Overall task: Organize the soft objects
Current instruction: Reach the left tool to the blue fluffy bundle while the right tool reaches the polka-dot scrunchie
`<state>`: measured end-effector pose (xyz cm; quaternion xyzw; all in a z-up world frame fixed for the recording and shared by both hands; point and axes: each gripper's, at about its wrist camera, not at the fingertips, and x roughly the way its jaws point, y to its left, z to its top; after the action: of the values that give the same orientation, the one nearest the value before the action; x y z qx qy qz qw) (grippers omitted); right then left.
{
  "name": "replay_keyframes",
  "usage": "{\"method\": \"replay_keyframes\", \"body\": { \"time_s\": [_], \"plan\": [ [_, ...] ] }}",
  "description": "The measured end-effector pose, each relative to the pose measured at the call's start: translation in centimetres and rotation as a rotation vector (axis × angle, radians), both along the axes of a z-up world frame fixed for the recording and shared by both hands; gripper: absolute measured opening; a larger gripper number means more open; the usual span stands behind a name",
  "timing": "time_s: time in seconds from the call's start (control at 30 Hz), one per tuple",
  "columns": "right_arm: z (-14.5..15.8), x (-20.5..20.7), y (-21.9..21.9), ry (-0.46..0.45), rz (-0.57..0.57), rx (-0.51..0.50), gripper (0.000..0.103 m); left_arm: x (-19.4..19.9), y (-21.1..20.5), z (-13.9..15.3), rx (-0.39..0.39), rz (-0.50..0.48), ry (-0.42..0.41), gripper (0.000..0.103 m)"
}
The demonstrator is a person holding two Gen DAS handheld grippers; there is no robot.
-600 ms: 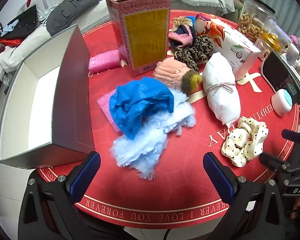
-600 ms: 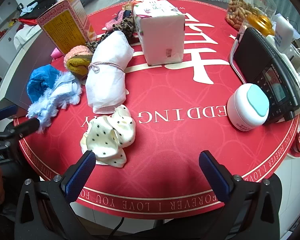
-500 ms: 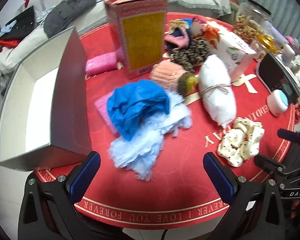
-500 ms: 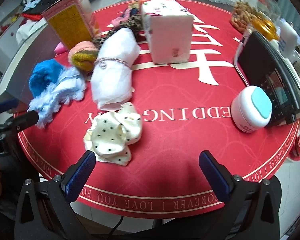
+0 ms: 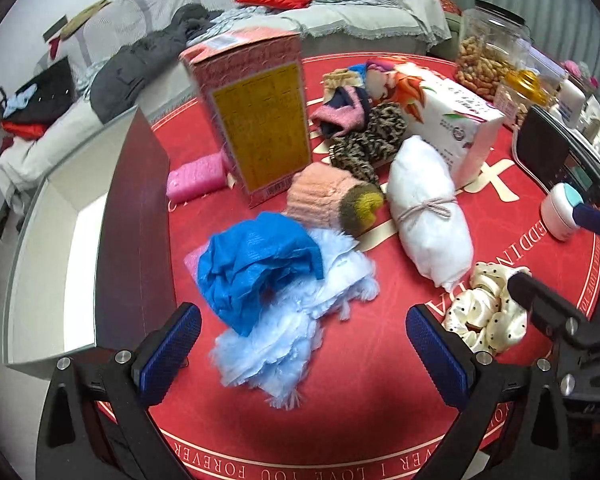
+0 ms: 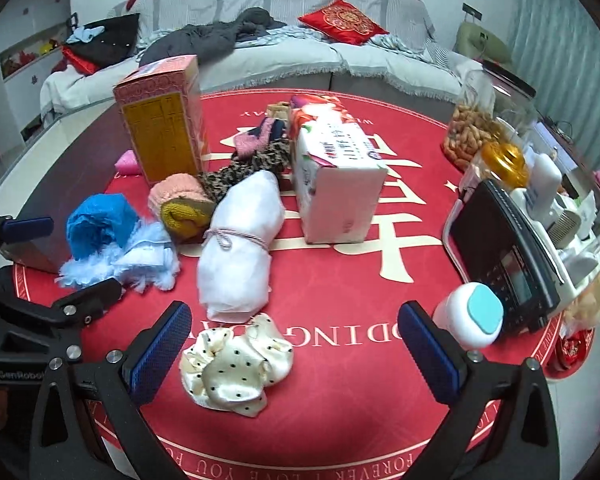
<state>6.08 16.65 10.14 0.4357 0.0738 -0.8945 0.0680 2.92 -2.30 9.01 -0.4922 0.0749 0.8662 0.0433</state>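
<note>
My left gripper [image 5: 300,356] is open and empty, just short of a blue cloth [image 5: 256,264] lying on a pale blue fringed cloth [image 5: 276,344]. My right gripper [image 6: 292,354] is open and empty, with a cream polka-dot scrunchie [image 6: 236,368] between its fingers near the left one. A white tied bundle [image 6: 240,240], a peach and mustard knit roll [image 5: 331,200], leopard scrunchies [image 5: 367,144] and a pink knit piece [image 5: 339,114] lie further back on the red round table [image 6: 339,420].
An open grey box [image 5: 60,248] stands at the table's left edge. A tall pink carton [image 5: 256,120], a tissue pack [image 6: 331,176], a black device [image 6: 507,264], a white jar [image 6: 471,320] and a peanut jar [image 6: 479,128] stand around. A pink sponge [image 5: 196,176] lies behind.
Both grippers have moved forward and lower over the table. The blue cloths and the scrunchie now sit closer to the fingers. Both stay open.
</note>
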Motion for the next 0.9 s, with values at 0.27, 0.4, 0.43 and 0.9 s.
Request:
{"method": "replay_keyframes", "body": {
  "time_s": [0.27, 0.4, 0.43, 0.9],
  "plan": [
    [-0.9, 0.0, -0.9, 0.000, 0.034, 0.037, 0.103, -0.1, -0.4, -0.2, 0.017, 0.020, 0.035, 0.103],
    [-1.4, -0.7, -0.8, -0.005, 0.029, 0.029, 0.103, -0.3, -0.9, 0.0, 0.044, 0.028, 0.066, 0.103],
    [-1.5, -0.8, -0.9, -0.006, 0.031, 0.027, 0.103, -0.5, -1.0, 0.0, 0.053, 0.030, 0.066, 0.103],
    [-2.5, -1.6, -2.7, 0.018, 0.091, 0.058, 0.098, -3.7, 0.9, -1.7, 0.055, 0.003, -0.002, 0.103]
  ]
}}
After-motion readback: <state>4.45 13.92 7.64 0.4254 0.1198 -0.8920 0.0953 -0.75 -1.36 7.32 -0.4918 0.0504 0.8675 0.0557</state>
